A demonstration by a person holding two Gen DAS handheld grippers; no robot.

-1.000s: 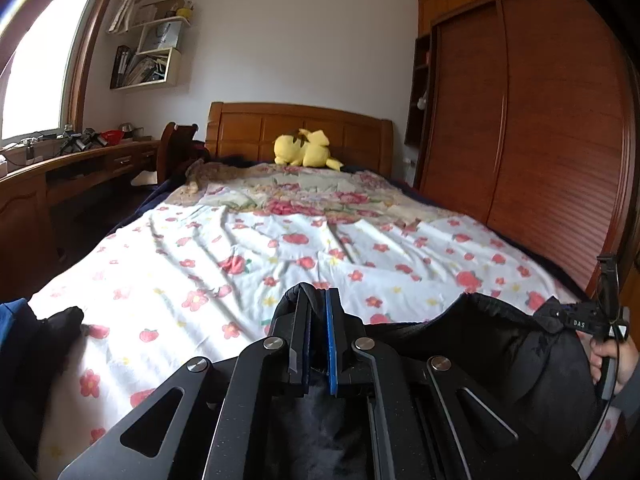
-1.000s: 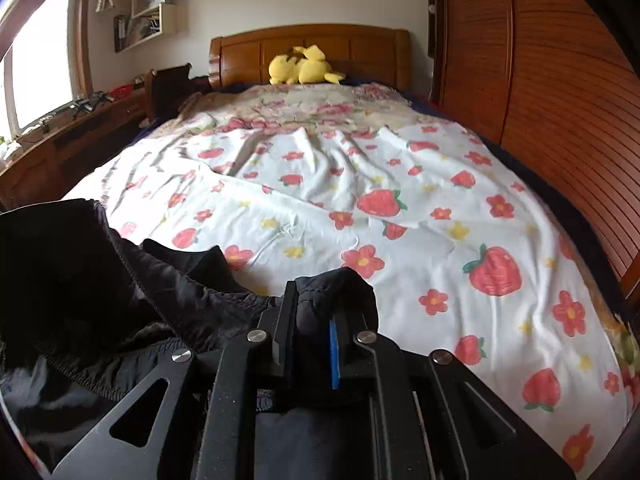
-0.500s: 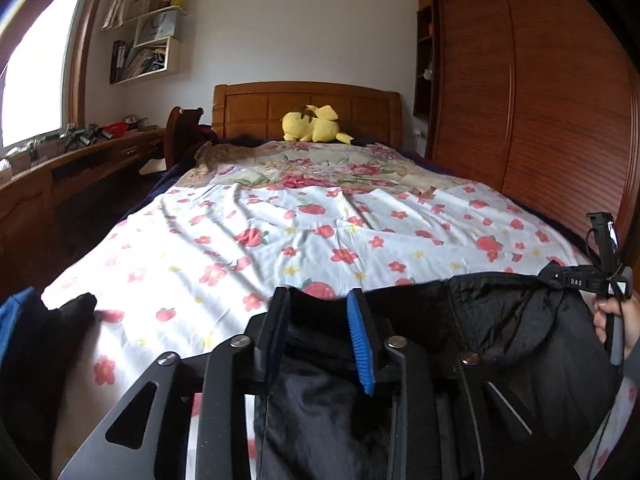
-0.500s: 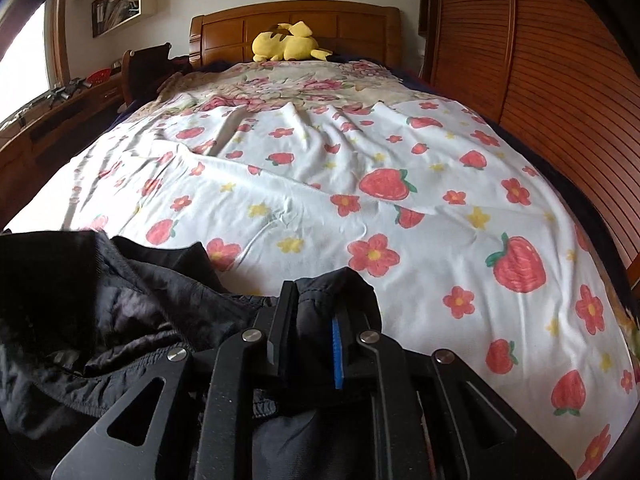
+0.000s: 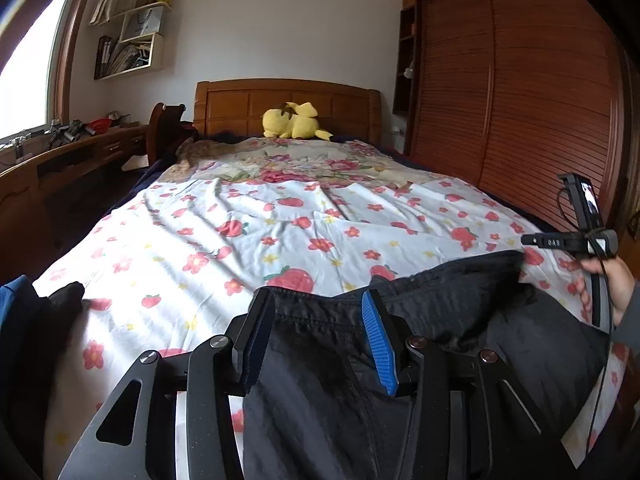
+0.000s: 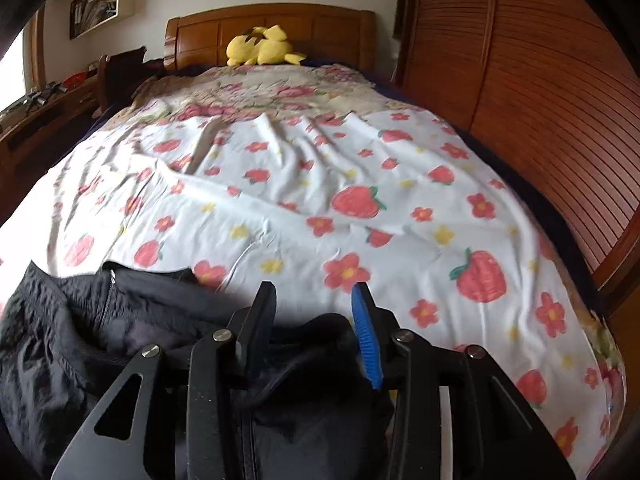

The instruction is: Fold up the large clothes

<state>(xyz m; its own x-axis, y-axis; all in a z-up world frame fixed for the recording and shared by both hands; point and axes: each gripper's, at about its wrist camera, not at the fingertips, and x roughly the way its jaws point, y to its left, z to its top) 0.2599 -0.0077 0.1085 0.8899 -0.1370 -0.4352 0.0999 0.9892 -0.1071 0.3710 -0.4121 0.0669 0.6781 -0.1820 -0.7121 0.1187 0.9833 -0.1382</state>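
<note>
Releasing now: both my grippers were clamped on the black quilted nylon jacket (image 5: 460, 320) a second ago; my left gripper (image 5: 318, 320) and right gripper (image 6: 314, 312) are opening, fabric slack between the pads, unpinched. Jacket lies on the near end of the strawberry-print white bedsheet (image 6: 320, 184), so this fold looks placed. Dark clothing pile (image 5: 36, 320) beside it; yellow plush toy (image 5: 294, 121) far off, no obstruction.

The garment (image 5: 460, 320) lies on the bed (image 5: 248, 240) just ahead of and beneath the left gripper (image 5: 316, 312); a plush toy (image 5: 294, 122) sits far ahead against the headboard (image 5: 240, 104), wardrobe (image 5: 540, 92) right.
</note>
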